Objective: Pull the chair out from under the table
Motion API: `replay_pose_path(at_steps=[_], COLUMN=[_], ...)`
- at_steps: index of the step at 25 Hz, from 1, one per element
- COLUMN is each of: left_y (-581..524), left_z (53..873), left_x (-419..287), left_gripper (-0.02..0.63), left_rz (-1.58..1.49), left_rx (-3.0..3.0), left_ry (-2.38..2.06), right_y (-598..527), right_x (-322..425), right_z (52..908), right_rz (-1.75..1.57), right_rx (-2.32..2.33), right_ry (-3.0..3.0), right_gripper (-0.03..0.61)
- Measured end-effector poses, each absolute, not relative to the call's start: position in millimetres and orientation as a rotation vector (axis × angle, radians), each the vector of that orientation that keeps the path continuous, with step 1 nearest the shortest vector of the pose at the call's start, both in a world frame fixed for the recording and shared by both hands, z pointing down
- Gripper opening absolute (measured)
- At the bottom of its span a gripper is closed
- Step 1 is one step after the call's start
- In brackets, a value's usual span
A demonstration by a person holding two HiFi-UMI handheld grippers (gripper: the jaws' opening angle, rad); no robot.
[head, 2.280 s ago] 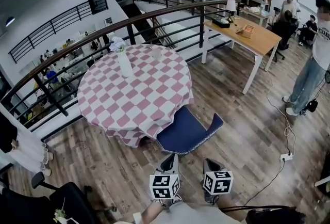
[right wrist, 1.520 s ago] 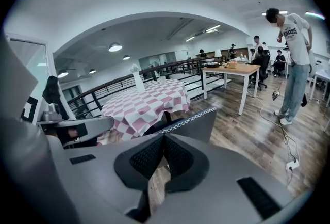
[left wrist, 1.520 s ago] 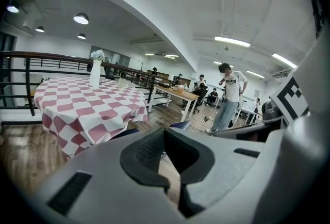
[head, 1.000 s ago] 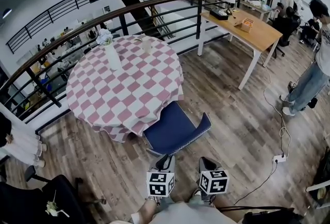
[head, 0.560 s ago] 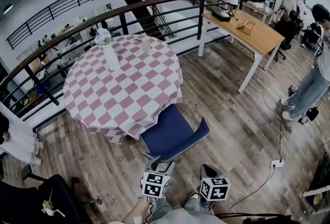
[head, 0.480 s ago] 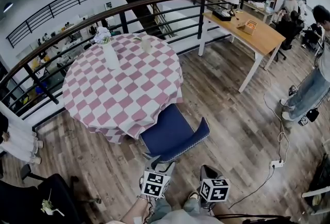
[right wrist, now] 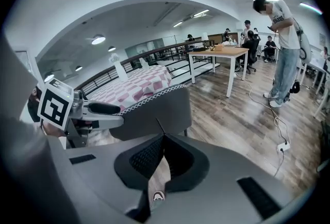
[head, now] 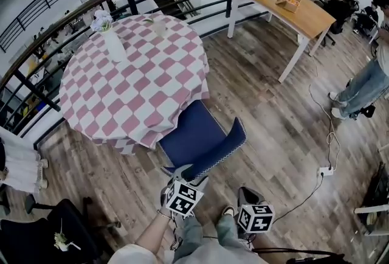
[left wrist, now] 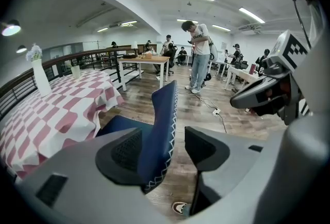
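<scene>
Chair point(head: 197, 141) backrest stands between the jaws of your left gripper point(left wrist: 164, 148), which have just been opening wide without gripping; your right gripper point(right wrist: 161, 152) is closed, holding nothing

My left gripper point(left wrist: 165, 152), jaws just opened wider, blue chair back point(left wrist: 161, 120) standing between them, checked table point(left wrist: 51, 120) at left

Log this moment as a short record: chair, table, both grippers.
chair: blue, seat edge at the cloth's hem
table: round, checked cloth, vase on it
left gripper: open, fingers have just been opening, chair back between them, not clamped
right gripper: shut, empty, chair back ahead of it
</scene>
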State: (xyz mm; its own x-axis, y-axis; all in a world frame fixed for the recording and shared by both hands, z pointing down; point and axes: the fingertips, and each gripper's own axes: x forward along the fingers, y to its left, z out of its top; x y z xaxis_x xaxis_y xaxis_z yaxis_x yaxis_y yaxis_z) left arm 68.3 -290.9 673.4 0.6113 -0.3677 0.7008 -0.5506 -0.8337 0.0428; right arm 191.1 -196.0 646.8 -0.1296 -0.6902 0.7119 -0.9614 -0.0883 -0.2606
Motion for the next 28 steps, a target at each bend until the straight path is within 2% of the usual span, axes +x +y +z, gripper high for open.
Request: replay_pose_path(at_steps=[13, 14, 16, 17, 28], left_y=[-292.0, -293.6, -299.2, -300.6, -299.1], left_z=[709.9, 710.6, 711.8, 712.3, 715.2], left_x=[92.3, 91.8, 89.8, 89.3, 88.1], left_gripper=[0.249, 0.243, 0.154, 0.137, 0.126], left_rz=[1.294, 1.300, 1.290, 1.280, 1.291], left_rx=[2.552, 2.547, 2.519, 2.503, 2.484], left_ry=[-0.533, -0.537, -0.549, -0.541, -0.489], right_y=[-180.9, -181.5, -183.2, -184.1, -189.0], right_x=[203.3, 204.4, 206.1, 206.6, 209.1], right_z=[680.4, 681.0, 681.6, 681.5, 664.2], right_rz=[1.177, 1.179, 1.179, 1.178, 1.139], right_rx=[1.781, 1.779, 1.775, 1.774, 1.794], right_ry=[-1.770, -1.771, -1.772, -1.774, -1.814], right_gripper=[0.017, 0.017, 0.017, 0.017, 0.017])
